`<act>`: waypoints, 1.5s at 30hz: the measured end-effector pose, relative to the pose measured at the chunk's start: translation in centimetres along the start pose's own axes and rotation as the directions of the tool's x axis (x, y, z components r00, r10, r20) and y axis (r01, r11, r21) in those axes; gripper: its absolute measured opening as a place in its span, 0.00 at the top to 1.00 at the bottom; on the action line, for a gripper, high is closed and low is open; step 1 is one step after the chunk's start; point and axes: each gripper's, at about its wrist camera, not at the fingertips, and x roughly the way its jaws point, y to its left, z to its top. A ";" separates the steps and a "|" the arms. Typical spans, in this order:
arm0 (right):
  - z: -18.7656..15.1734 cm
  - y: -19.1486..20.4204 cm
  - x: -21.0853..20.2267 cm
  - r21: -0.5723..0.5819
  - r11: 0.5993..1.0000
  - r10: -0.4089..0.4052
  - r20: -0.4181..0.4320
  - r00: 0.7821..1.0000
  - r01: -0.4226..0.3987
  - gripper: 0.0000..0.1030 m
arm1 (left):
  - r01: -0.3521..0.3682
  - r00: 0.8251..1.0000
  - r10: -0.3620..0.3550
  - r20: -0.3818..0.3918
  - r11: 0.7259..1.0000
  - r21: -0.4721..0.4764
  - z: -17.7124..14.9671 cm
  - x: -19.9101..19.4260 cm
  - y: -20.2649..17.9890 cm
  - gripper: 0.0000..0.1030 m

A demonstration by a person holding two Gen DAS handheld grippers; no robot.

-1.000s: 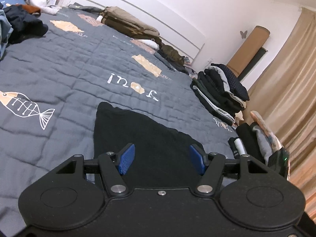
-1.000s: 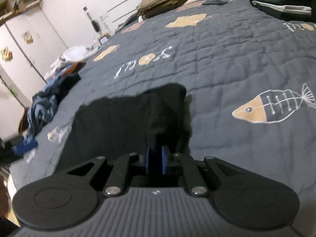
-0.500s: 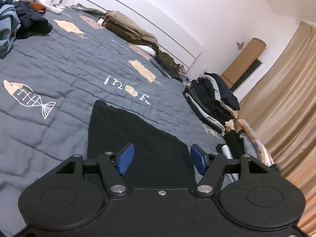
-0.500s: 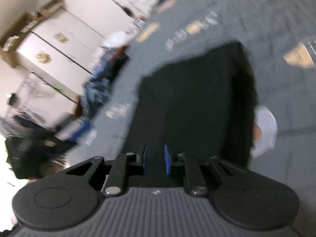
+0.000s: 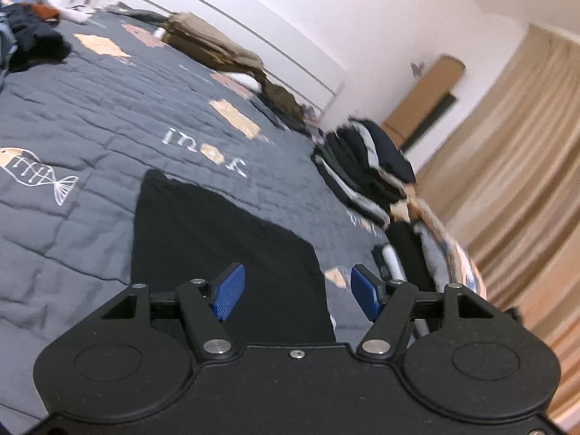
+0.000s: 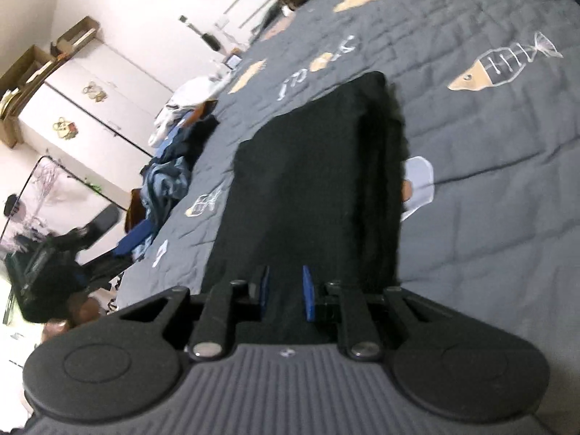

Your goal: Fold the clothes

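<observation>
No bin or basket showed on the bed; the only holders were cardboard boxes point(image 6: 34, 61) on top of the white wardrobe point(image 6: 87, 108) at the far left of the right wrist view, their contents too small to read. Below them a dark shape near the floor was blurred past naming.

The black garment point(image 5: 217, 253) lay flat on the grey quilt point(image 5: 90, 108), folded into a long panel; its near end ran under both gripper bodies and was cut off there. In the right wrist view the black garment point(image 6: 311, 188) had a doubled fold along its right edge, and a small white patch on the quilt point(image 6: 507, 181) was half hidden beneath that edge.

The left gripper point(image 5: 297, 291) stood wide open above the cloth's near right corner, nothing between its blue pads. The right gripper point(image 6: 286, 291) had a narrow gap and its jaws were opening; the pads stood clear of the cloth seen between them.

Left of the garment the quilt lay bare as far as the loose heap of clothes point(image 6: 174, 166). To its right in the left wrist view, a folded stack point(image 5: 366, 170) and more dark items crowded the bed's edge beside the tan curtain point(image 5: 525, 199), motion-smeared.
</observation>
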 end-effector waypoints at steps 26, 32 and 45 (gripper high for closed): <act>-3.4 -0.7 -1.5 0.068 0.989 -0.132 0.035 0.991 0.129 0.68 | 0.079 0.971 0.172 -0.163 0.416 0.906 -15.4 5.4 -9.4 0.46; -3.3 -1.6 -2.2 0.137 0.983 -0.132 0.088 0.987 0.120 0.96 | 0.089 0.967 0.200 -0.157 0.309 0.947 -16.6 6.1 -9.0 0.81; -3.5 -0.9 -0.9 0.020 0.973 -0.230 0.015 0.973 0.230 0.96 | 0.180 0.940 0.208 -0.272 0.375 0.909 -14.9 5.3 -9.1 0.73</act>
